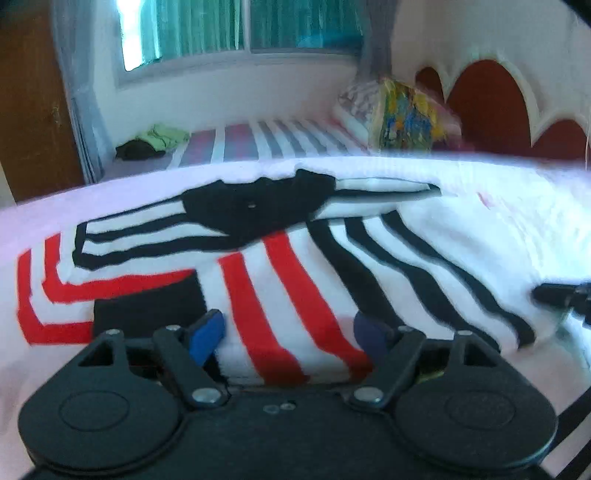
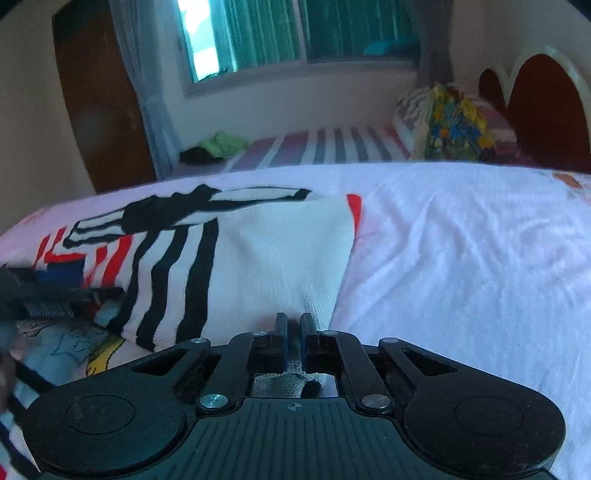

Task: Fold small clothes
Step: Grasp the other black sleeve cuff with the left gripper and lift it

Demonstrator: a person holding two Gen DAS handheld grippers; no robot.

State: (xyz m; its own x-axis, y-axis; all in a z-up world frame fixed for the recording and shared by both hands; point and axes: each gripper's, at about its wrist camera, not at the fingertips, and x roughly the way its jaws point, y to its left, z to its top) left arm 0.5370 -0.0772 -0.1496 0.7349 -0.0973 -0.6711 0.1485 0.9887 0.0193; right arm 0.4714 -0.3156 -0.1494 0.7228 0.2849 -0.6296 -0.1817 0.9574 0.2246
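The bed [image 2: 461, 258] under its pale pink sheet fills the middle of both my views, with a striped mattress cover [image 1: 280, 136], a colourful pillow [image 1: 404, 118] and a green heap of cloth [image 1: 166, 134] further back toward the window [image 2: 295, 33].

On the sheet lies the small shirt [image 1: 288, 266], white with red stripes, black stripes and a black collar area near its top edge. In my left view it spreads across the centre of the frame; in my right view it sits left of centre, with a plain white panel folded over toward the middle.

My left claw [image 1: 288, 336] stands wide apart, its blue pads on either side of a bunched fold of the red-striped hem at lower centre, not pressing on it. My right claw [image 2: 293, 332] is pinched closed on the white edge of the shirt at lower centre of its frame; a bit of cloth shows behind the fingers.

Both views are blurred. The left claw's body shows only as a dark smear at the left edge of my right view, and the shirt's lower left part is hidden behind it. What the printed fabric at lower left belongs to, I cannot tell.
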